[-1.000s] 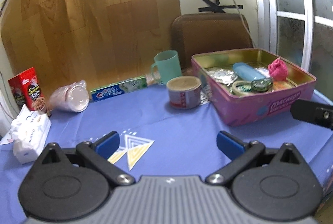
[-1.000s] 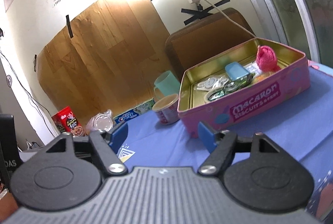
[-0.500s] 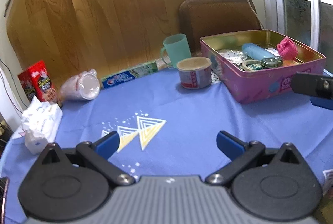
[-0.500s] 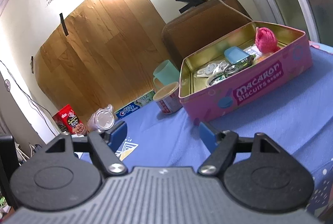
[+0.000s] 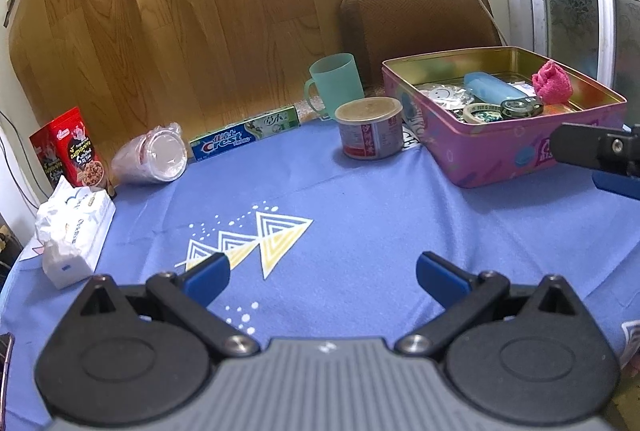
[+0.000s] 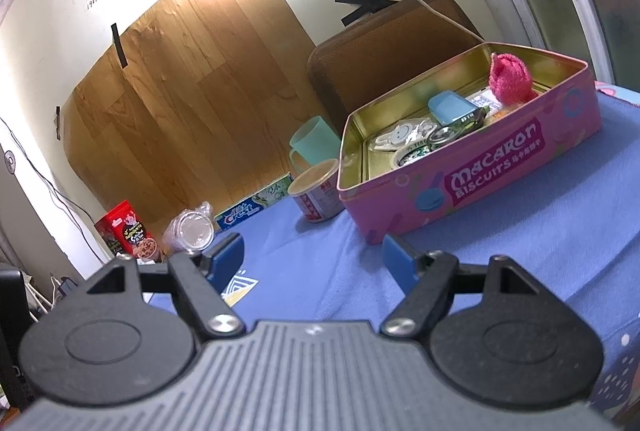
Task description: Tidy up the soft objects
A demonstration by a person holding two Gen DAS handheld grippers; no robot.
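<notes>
Pink rolled cloth point(image 5: 551, 81) lay in far corner of pink biscuit tin point(image 5: 500, 155) on blue-covered bench point(image 5: 360, 215). Left tool point(image 5: 322, 273) and right tool point(image 6: 312, 257) both spread, nothing held.

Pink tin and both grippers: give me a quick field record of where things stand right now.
tin: pink tin, lid off, on the blue cloth
soft item: pink cloth ball in the tin's far corner
other contents: blue case, tape roll
beside tin: can, green cup
left gripper: open, empty
right gripper: open, empty
</notes>
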